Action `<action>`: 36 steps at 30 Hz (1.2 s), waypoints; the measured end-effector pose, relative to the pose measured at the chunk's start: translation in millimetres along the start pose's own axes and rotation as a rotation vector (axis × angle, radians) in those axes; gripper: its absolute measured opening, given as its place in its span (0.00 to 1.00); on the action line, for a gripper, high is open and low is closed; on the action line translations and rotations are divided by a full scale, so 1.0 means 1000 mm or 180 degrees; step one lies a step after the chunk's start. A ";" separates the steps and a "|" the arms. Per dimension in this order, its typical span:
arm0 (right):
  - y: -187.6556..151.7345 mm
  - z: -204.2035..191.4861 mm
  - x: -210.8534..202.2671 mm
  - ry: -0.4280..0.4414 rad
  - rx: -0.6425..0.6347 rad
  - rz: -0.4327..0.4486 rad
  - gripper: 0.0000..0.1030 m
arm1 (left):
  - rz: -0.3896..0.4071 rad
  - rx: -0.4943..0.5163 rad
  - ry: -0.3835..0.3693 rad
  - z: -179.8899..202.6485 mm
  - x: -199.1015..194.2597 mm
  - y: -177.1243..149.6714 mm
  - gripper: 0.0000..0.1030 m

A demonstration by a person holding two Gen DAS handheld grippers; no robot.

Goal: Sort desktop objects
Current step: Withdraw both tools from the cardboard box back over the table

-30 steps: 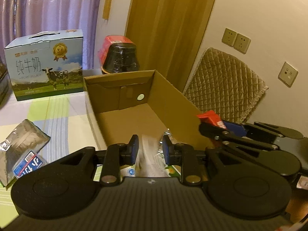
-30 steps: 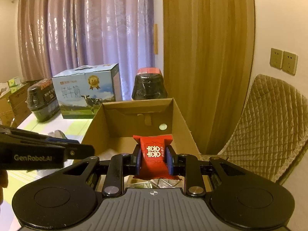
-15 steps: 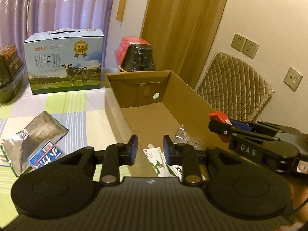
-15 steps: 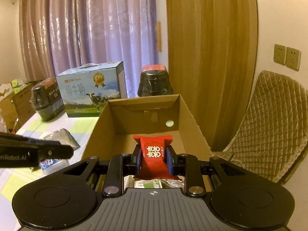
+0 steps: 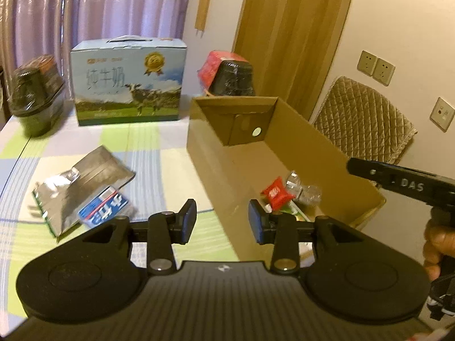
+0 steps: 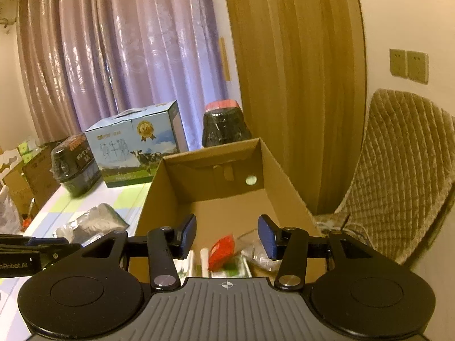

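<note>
Moved: red packet (image 5: 275,195) dropped from right gripper (image 6: 227,237) into cardboard box (image 5: 307,139).
Right gripper: spread, empty.
Left gripper (image 5: 222,217): spread, empty.
Silver bag (image 5: 82,179): left of box.

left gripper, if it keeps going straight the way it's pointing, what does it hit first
Probably the cardboard box: the open left gripper points at its near left wall. Depth is unclear; aimed slightly left it would pass over the tablecloth beside it instead.
</note>
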State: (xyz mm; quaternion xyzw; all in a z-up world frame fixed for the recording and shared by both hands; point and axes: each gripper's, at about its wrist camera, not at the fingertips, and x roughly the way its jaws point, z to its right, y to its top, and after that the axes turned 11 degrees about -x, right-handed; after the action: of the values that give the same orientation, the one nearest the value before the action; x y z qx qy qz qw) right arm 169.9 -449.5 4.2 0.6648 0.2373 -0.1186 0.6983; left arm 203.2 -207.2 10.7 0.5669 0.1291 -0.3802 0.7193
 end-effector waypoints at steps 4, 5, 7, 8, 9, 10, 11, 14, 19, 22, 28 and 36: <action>-0.006 -0.011 -0.015 0.0022 0.0029 -0.0044 0.50 | 0.0000 -0.0031 0.0037 -0.009 -0.014 -0.010 0.41; -0.008 -0.015 -0.019 0.0040 0.0041 -0.0057 0.53 | -0.0007 -0.0047 0.0039 -0.012 -0.018 -0.013 0.41; -0.011 -0.024 -0.027 0.0075 0.0057 -0.0081 0.56 | -0.0001 -0.0084 0.0035 -0.017 -0.026 -0.019 0.48; -0.013 -0.029 -0.030 0.0089 0.0059 -0.0097 0.59 | 0.0010 -0.0101 0.0040 -0.019 -0.030 -0.021 0.51; -0.015 -0.034 -0.033 0.0104 0.0057 -0.0119 0.61 | 0.0022 -0.0112 0.0048 -0.021 -0.035 -0.023 0.54; -0.017 -0.040 -0.036 0.0131 0.0047 -0.0144 0.61 | 0.0023 -0.0111 0.0055 -0.023 -0.039 -0.026 0.54; -0.019 -0.046 -0.038 0.0154 0.0033 -0.0172 0.62 | 0.0018 -0.0102 0.0064 -0.025 -0.042 -0.028 0.54; -0.026 -0.065 -0.044 0.0185 -0.0018 -0.0285 0.68 | 0.0028 -0.0068 0.0116 -0.031 -0.055 -0.035 0.56; -0.038 -0.091 -0.049 0.0284 -0.0051 -0.0444 0.78 | 0.0042 -0.0021 0.0223 -0.046 -0.074 -0.045 0.62; -0.046 -0.105 -0.051 0.0323 -0.0093 -0.0514 0.82 | 0.0041 -0.0021 0.0279 -0.058 -0.084 -0.053 0.68; -0.057 -0.127 -0.048 0.0417 -0.0188 -0.0629 0.89 | 0.0017 -0.0090 0.0371 -0.084 -0.096 -0.065 0.78; -0.063 -0.146 -0.039 0.0480 -0.0247 -0.0740 0.98 | -0.0024 -0.0098 0.0511 -0.111 -0.101 -0.074 0.91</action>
State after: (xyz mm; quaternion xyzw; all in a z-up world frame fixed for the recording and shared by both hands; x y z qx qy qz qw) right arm 80.2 -316.7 -32.5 0.6123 0.3690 -0.1391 0.6853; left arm 110.6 -70.7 -16.5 0.5839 0.1943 -0.3342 0.7139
